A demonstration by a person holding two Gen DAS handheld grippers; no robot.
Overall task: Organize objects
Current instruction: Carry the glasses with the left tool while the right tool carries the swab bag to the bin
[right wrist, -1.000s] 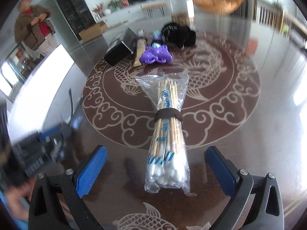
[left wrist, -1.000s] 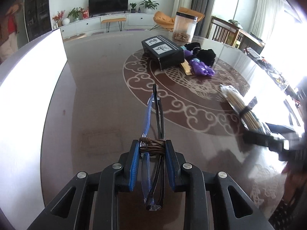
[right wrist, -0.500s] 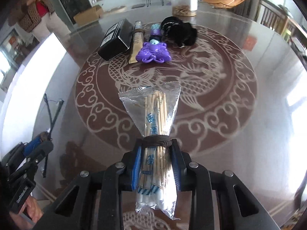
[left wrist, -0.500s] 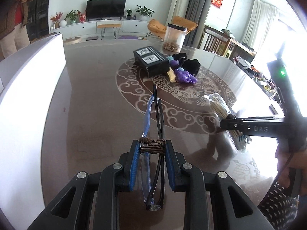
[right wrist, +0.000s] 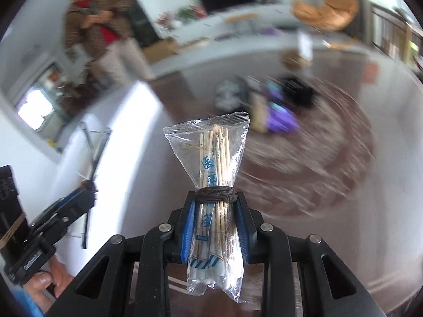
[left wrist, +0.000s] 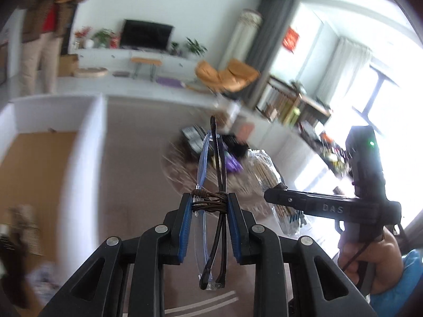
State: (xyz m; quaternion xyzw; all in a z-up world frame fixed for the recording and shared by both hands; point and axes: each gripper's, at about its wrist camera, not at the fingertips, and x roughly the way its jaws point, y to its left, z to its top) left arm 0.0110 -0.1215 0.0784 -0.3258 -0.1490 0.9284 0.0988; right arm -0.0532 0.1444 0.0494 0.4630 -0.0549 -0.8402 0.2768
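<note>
My left gripper (left wrist: 209, 206) is shut on folded glasses (left wrist: 214, 174) bound with a brown cord, held in the air above the table. My right gripper (right wrist: 214, 206) is shut on a clear bag of cotton swabs (right wrist: 214, 163) bound with a brown cord, also lifted. In the left wrist view the right gripper (left wrist: 275, 196) with the swab bag (left wrist: 267, 174) is close on the right. In the right wrist view the left gripper (right wrist: 84, 198) with the glasses (right wrist: 90, 158) is at lower left, beside the white box (right wrist: 127, 142).
A white box with a brown floor (left wrist: 34, 163) stands at the table's left. A blurred pile lies farther back on the table: a black box (right wrist: 230, 92), a purple toy (right wrist: 280, 119), a black cloth (right wrist: 298, 92). A person (right wrist: 100, 26) stands beyond the table.
Both grippers have lifted their objects off the table and tilted upward. The views have swung toward the white box on the left. One second ago the right gripper was open around the swab bag.
</note>
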